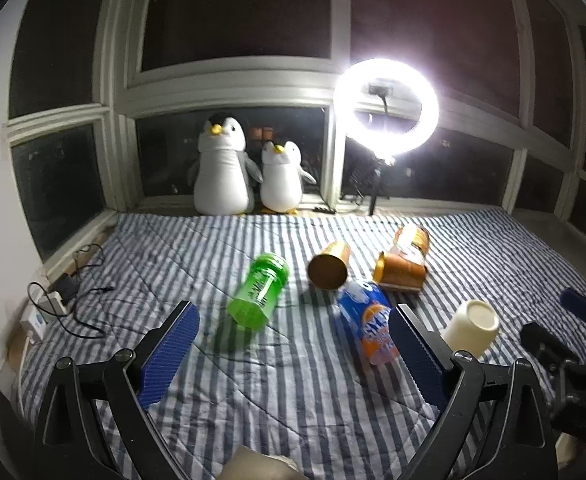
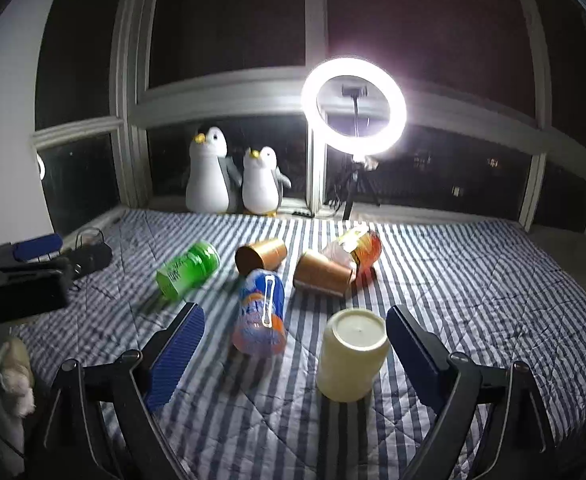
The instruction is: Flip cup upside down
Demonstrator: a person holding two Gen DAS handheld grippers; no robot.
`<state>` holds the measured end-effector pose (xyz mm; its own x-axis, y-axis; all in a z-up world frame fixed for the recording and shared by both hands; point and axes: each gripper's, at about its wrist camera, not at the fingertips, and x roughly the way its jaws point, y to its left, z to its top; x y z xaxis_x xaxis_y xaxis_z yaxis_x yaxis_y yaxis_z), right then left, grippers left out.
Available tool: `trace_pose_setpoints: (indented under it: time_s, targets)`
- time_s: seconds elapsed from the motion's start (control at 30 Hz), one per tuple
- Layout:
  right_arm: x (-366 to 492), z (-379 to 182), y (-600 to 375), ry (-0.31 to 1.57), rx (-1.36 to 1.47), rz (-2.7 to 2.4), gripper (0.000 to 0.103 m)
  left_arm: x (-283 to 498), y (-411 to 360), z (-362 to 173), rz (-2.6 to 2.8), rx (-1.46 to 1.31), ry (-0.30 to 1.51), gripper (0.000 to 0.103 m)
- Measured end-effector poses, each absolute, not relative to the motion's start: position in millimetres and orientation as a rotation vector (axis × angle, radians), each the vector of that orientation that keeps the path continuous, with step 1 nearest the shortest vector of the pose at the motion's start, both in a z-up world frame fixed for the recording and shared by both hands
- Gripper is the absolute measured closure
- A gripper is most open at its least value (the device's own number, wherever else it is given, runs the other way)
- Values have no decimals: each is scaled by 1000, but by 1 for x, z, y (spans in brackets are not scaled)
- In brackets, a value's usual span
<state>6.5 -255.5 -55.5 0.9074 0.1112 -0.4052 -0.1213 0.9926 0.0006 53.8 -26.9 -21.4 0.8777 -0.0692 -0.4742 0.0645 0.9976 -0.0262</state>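
Note:
A cream cup stands upside down on the striped blanket, base up, just ahead of my open right gripper and nearer its right finger. It also shows in the left wrist view, right of my open, empty left gripper. Neither gripper touches the cup. My right gripper shows at the right edge of the left wrist view; my left gripper shows at the left edge of the right wrist view.
A blue and orange soda bottle, a green bottle, two brown paper cups and an orange snack bag lie on the blanket. Two plush penguins and a ring light stand at the window. Cables lie far left.

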Motion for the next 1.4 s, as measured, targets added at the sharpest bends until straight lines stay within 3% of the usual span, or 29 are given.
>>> trace_pose_setpoints:
  time_s: [0.93,1.4]
  targets:
    - [-10,-38,-256,231,39,47,5,-4,-15,22,43,8,124,1]
    - [-11,-36,-257,224,35,40,4,-4,-12,22,28,-1,145,1]
